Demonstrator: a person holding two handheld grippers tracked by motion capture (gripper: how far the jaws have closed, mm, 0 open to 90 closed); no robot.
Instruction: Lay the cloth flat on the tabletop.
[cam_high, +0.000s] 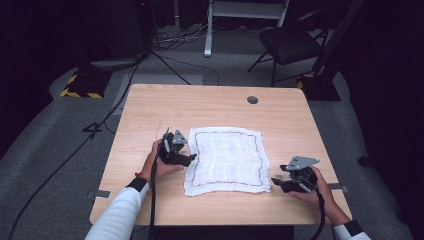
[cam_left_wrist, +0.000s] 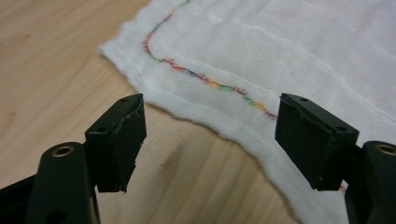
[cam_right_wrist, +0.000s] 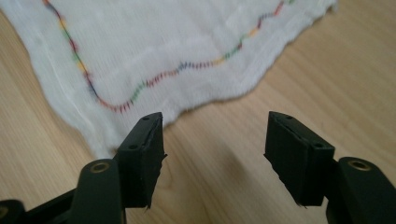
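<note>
Dim room around a lit wooden bench

A light wood-grain bench with a round grey cable grommet is set on grey carpet. Behind it, a black folding chair, a white metal frame leg, loose black cables and a yellow-and-black striped floor base are seen against darkness.

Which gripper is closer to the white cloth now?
Left. The left gripper is at the white cloth's left edge, open; the right gripper is just off its near right corner, open.
</note>
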